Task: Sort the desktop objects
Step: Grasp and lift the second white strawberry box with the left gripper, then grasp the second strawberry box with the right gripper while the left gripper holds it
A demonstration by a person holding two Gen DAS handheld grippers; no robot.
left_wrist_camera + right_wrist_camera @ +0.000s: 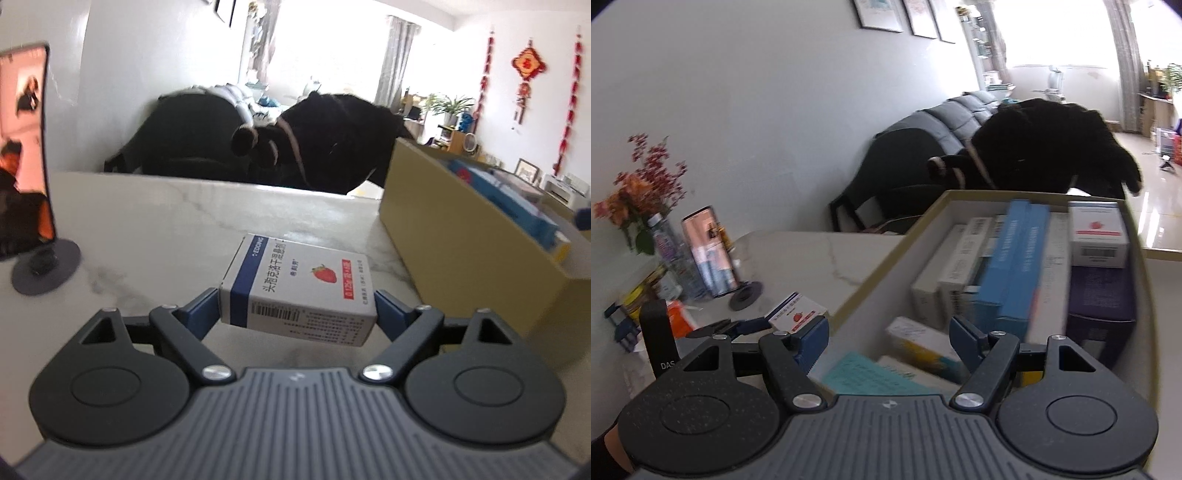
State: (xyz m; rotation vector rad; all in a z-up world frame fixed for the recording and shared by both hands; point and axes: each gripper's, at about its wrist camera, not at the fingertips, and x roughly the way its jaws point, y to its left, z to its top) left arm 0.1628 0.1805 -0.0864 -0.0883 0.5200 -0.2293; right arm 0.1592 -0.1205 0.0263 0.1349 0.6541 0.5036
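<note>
Marble counter (155,229) lies bare left of the medicine box (295,291), clamped in the left hand-held gripper (295,314) near the cardboard box's (461,251) left wall; right hand-held gripper (890,343) hangs released above it.

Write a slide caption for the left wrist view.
Left gripper clamps a white strawberry-printed medicine box above the marble table.

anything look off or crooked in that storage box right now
Mostly tidy: the blue boxes and white boxes stand upright in rows in the cardboard box. At the near end, a yellow-and-white box and a teal leaflet lie flat and skewed. Nothing looks spilled or damaged.
</note>
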